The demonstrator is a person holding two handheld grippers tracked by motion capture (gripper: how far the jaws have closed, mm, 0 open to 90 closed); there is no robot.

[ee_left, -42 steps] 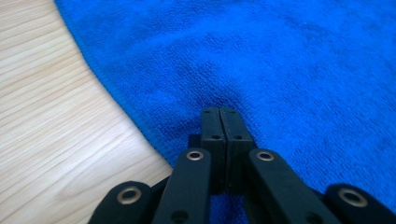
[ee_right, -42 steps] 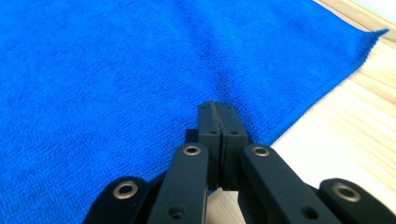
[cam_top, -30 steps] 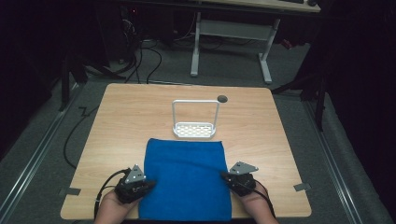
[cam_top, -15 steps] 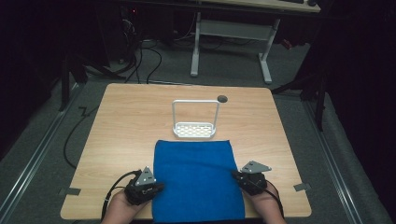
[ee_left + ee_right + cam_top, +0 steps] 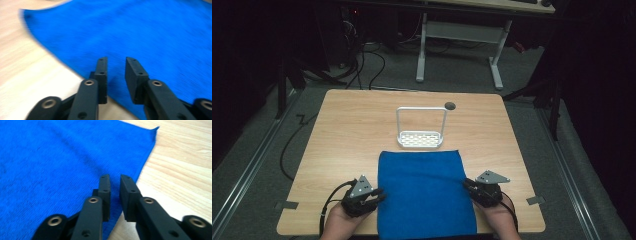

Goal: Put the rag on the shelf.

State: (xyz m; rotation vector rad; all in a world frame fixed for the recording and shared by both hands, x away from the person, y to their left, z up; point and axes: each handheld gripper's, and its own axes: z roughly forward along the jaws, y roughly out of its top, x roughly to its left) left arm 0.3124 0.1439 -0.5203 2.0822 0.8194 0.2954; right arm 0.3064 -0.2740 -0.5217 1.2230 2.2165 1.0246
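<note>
Left tool [image 5: 373, 196] low at near edge, jaws just opening, nothing clamped. Right tool [image 5: 471, 186] mirrors it, jaws just opening, narrow gap. Both point inward.

i see a light wooden bench [image 5: 352, 135] with a small dark hole [image 5: 450, 105] near its far edge. on it lie a blue cloth [image 5: 424, 192], spread flat and overhanging the near edge, and a white wire rack [image 5: 421, 131] just beyond the cloth.

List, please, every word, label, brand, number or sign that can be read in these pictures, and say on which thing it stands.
None: no readable text stands on the blue cloth, the white rack, the wooden table, the left gripper or the right gripper.
</note>
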